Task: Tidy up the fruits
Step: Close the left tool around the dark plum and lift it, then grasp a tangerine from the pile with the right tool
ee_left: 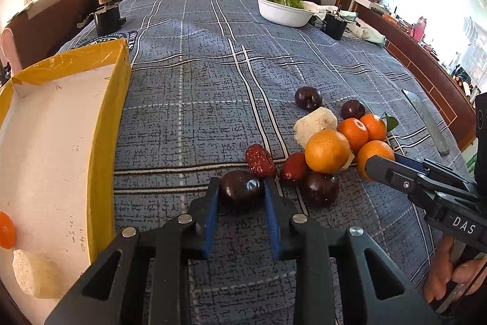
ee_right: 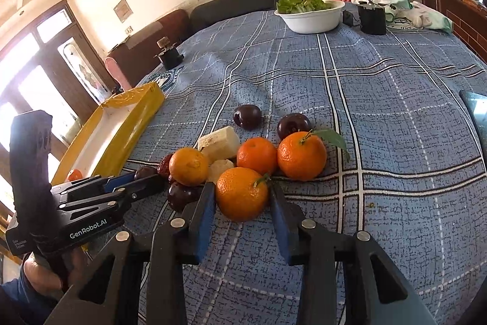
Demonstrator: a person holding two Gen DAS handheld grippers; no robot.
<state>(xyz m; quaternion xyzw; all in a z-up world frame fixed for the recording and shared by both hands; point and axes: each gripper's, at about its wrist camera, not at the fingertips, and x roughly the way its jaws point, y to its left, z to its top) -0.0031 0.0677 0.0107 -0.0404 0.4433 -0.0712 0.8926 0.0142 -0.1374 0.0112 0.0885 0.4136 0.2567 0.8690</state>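
Observation:
A pile of fruit lies on the blue checked cloth: oranges (ee_right: 301, 156), dark plums (ee_right: 247, 116), red dates (ee_left: 259, 160) and pale peeled pieces (ee_right: 220, 143). My left gripper (ee_left: 241, 185) is shut on a dark plum (ee_left: 240, 194) at the near left of the pile, its blue pads pressing both sides. My right gripper (ee_right: 242, 188) is shut on an orange (ee_right: 242, 195) with a small stem, at the pile's near right. To the left stands a yellow box (ee_left: 106, 118) with a white floor, holding a small orange (ee_left: 6, 230) and a pale chunk (ee_left: 33, 276).
A white bowl (ee_left: 286, 15) of lettuce stands at the far end. Two black devices (ee_left: 108, 17) (ee_left: 334, 25) sit near the far corners. A knife (ee_left: 426, 121) lies at the right edge. A person's hand (ee_left: 447, 273) holds the right gripper's handle.

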